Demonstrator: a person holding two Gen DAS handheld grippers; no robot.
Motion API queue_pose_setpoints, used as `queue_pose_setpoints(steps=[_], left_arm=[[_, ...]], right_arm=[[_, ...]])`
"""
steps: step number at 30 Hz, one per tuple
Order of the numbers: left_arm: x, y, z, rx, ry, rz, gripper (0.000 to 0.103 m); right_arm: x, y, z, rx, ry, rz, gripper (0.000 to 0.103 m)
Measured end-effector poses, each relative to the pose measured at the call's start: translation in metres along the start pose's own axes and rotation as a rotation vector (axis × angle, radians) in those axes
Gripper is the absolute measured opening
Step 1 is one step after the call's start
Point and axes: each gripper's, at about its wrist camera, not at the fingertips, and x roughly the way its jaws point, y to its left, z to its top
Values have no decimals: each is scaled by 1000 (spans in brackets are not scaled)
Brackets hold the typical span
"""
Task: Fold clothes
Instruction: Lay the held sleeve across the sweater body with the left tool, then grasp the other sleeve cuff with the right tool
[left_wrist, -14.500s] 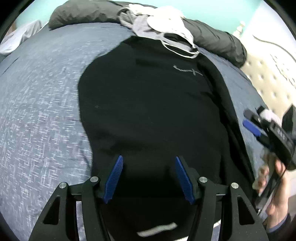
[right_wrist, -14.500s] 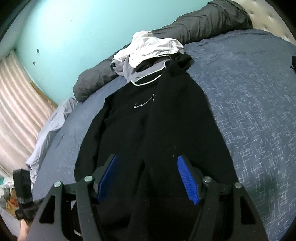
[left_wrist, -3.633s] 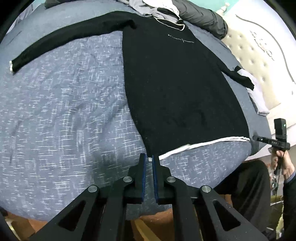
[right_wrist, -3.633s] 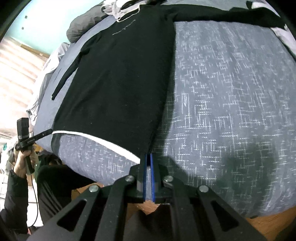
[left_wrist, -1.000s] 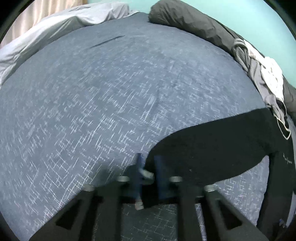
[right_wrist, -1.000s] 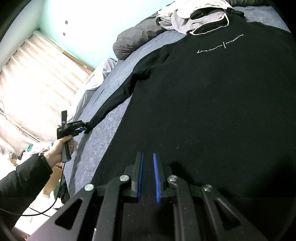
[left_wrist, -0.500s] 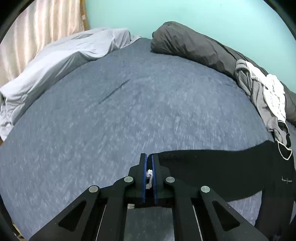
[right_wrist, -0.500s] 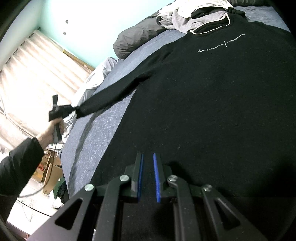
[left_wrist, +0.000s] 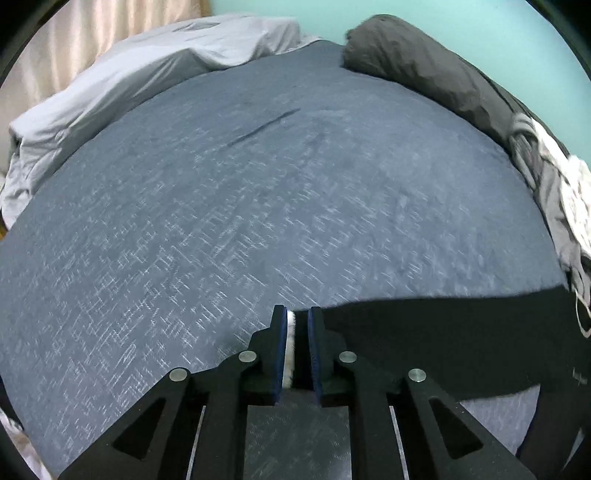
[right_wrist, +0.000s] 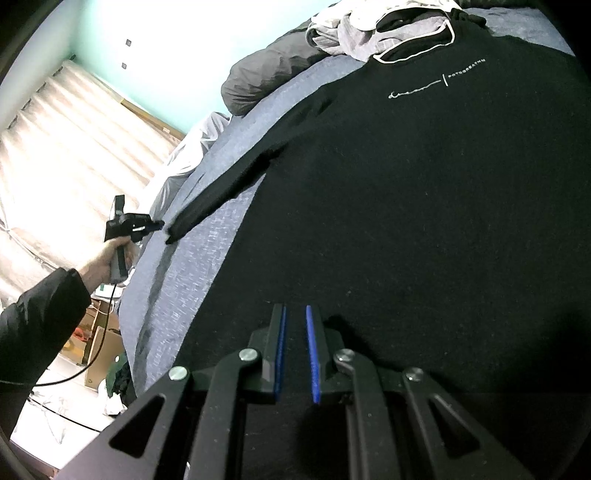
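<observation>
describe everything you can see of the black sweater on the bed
The black sweater is a soft knit lying front-up and flat on the blue-grey bedspread. It has a white-edged collar, a thin white script logo across the chest and a white cuff. One long sleeve stretches out sideways; its cuff sits between the left gripper, whose jaws are opening. The right gripper hovers nearly closed over the lower body. The collar touches a pile of grey and white clothes.
</observation>
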Motion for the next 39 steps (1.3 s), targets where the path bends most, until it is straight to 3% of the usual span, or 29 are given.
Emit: queue_pose_setpoints(steps=[3, 8, 10, 12, 18, 20, 21, 23, 30, 39], left_arm=[[-5, -23, -7, 47, 8, -51, 24], [-20, -83, -29, 113, 14, -178, 27], [-30, -112, -44, 155, 0, -207, 34], [-40, -141, -62, 181, -6, -256, 49], [-52, -222, -127, 236, 41, -408, 52], [-54, -248, -154, 260, 55, -443, 55], [-56, -258, -165, 263, 60, -459, 57], [-58, -274, -185, 262, 72, -488, 57], [-51, -319, -234, 315, 102, -522, 59], [-37, -349, -250, 398, 97, -487, 71]], right_arm=[[-1, 2, 0, -3, -4, 6, 10], [-7, 4, 2, -5, -23, 9, 10], [-11, 3, 3, 2, -36, 10, 10], [-16, 0, 3, 14, -49, 11, 10], [-32, -8, 5, 43, -86, 3, 11], [-40, -12, 7, 54, -106, -2, 22], [-44, -14, 8, 59, -116, -4, 33], [-52, -20, 9, 75, -135, -5, 36], [-79, -46, 5, 112, -164, -41, 36], [-112, -73, 3, 158, -205, -90, 40]])
